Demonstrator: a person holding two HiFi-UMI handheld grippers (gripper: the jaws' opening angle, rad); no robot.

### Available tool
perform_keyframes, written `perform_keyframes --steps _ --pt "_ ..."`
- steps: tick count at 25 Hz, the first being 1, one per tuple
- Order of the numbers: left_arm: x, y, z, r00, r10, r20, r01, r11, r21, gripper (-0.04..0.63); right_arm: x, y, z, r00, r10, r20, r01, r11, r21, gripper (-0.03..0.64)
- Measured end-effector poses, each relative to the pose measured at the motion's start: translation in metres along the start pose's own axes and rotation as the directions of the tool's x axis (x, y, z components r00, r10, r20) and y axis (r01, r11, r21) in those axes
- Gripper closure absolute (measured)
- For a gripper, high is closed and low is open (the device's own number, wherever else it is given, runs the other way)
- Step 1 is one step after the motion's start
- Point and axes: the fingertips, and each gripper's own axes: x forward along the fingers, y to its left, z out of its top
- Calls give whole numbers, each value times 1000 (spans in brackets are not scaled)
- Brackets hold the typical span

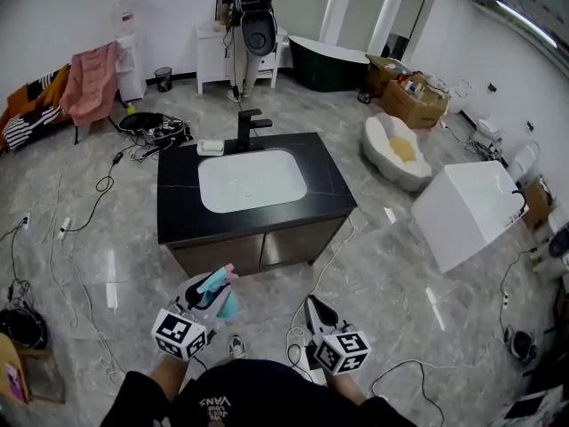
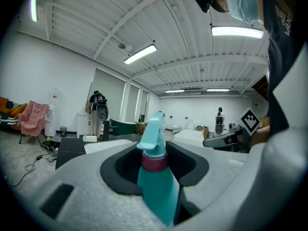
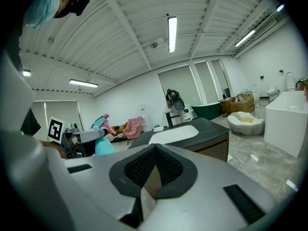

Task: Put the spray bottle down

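Spray bottle [image 2: 155, 186] was clamped upright in the left tool [image 2: 158, 154] (right tool [image 3: 153, 172] pressed together, empty). It was best held vertical & set base-first on the counter [image 1: 178, 207] before release.

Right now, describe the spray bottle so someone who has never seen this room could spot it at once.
Start at the black vanity with the white basin mid-room. On its near side are two handheld grippers, and the left gripper clamps the spray bottle. It is teal with a magenta collar; the right gripper beside it is shut on nothing.
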Motion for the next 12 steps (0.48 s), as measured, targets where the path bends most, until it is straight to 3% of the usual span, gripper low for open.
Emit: perform_keyframes --steps 12 --pt "52 77 -1 997 -71 -20 70 997 -23 436 72 -6 12 995 -97 6 97 995 26 615"
